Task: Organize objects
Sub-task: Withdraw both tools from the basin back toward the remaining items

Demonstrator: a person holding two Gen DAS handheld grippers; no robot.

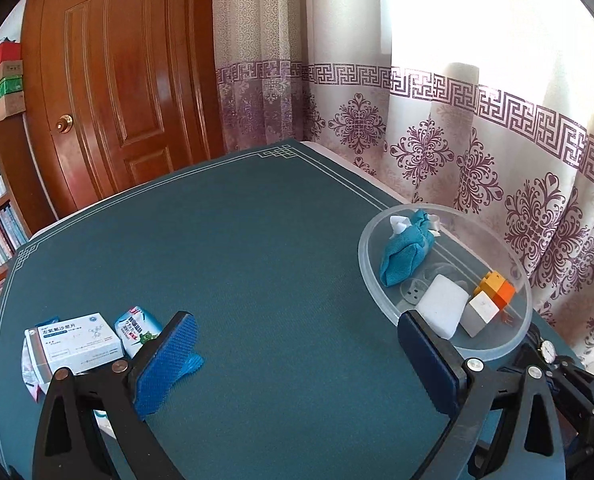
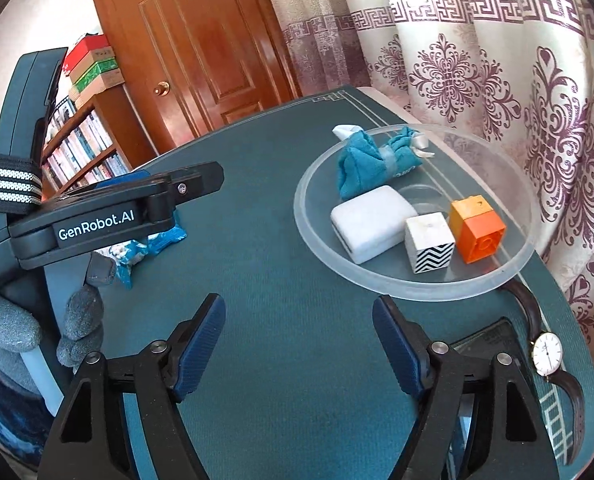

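Boxes and a packet lie at eight o'clock on the mat. Left gripper gapes wide, empty. Right gripper stands apart, empty. Bowl at two o'clock holds cloth, sponge, blocks; watch lies at four.

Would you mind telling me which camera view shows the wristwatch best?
The right wrist view: the wristwatch lies in full on the mat beside the clear bowl, white dial and dark strap plain. In the left wrist view only its small dial peeks out at the bowl's near edge.
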